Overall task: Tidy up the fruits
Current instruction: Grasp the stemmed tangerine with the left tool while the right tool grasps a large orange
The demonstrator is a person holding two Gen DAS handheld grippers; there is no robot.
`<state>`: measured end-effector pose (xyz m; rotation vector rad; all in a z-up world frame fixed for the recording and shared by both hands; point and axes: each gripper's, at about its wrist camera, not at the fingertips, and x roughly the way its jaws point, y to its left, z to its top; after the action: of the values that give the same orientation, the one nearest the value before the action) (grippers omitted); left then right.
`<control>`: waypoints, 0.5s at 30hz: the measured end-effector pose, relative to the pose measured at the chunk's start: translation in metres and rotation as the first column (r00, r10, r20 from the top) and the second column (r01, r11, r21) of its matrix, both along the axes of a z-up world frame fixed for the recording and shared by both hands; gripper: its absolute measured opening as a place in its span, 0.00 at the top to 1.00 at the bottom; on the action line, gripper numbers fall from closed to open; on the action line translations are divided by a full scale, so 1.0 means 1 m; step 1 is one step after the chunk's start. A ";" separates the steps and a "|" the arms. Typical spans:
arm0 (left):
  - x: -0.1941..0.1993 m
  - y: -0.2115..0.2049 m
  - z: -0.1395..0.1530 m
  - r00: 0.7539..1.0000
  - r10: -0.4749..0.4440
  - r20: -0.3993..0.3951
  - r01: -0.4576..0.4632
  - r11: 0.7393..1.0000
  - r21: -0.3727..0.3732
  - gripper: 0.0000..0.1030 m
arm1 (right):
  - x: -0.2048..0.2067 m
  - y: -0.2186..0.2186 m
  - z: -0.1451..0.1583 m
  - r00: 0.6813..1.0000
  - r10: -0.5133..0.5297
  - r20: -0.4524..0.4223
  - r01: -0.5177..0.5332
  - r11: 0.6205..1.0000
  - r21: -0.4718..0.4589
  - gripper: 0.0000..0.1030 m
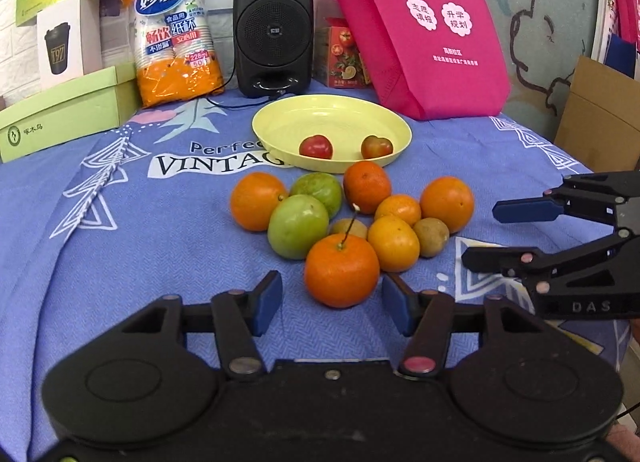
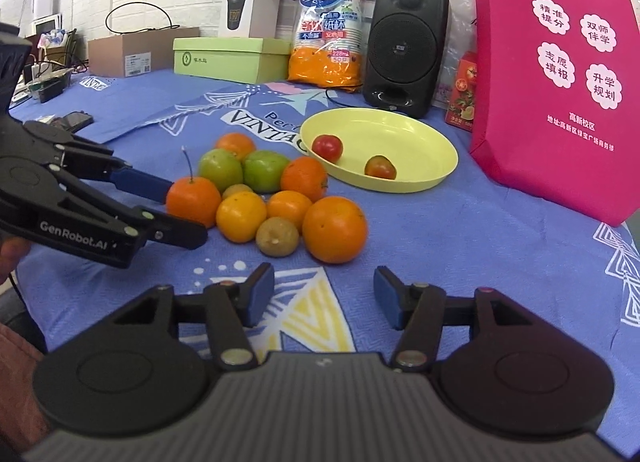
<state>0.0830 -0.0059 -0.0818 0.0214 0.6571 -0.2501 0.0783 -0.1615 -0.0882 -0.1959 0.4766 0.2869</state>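
A heap of fruit lies on the blue cloth: several oranges, two green fruits (image 1: 298,225) and two small brownish ones. A yellow plate (image 1: 280,122) behind the heap holds two small red fruits (image 1: 316,147). My left gripper (image 1: 332,298) is open, its pads on either side of the nearest orange with a stalk (image 1: 342,270) without touching it; it also shows in the right wrist view (image 2: 188,210). My right gripper (image 2: 324,298) is open and empty, just in front of a big orange (image 2: 334,230); it also shows in the left wrist view (image 1: 480,234).
At the back stand a black speaker (image 1: 274,28), a pack of paper cups (image 1: 174,34), a pink bag (image 1: 420,26), a red carton (image 1: 340,52) and green boxes (image 1: 68,110). A cardboard box (image 1: 600,114) stands off the table's right edge.
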 end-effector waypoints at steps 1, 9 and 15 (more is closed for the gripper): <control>0.001 0.000 0.000 1.000 0.000 0.000 0.000 1.000 -0.002 0.47 | 0.002 -0.002 0.000 1.000 -0.014 0.002 0.014 1.000 0.003 0.48; 0.006 -0.002 -0.001 1.000 -0.014 -0.007 0.013 1.000 -0.021 0.56 | 0.027 -0.002 0.000 1.000 -0.020 -0.017 0.021 1.000 0.010 0.49; 0.007 0.000 -0.001 1.000 -0.019 -0.009 0.019 0.999 -0.033 0.60 | 0.043 0.005 0.002 1.000 -0.006 -0.025 0.006 1.000 -0.016 0.50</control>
<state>0.0895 -0.0056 -0.0823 -0.0051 0.6624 -0.2797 0.1213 -0.1563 -0.0866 -0.2068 0.5044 0.2802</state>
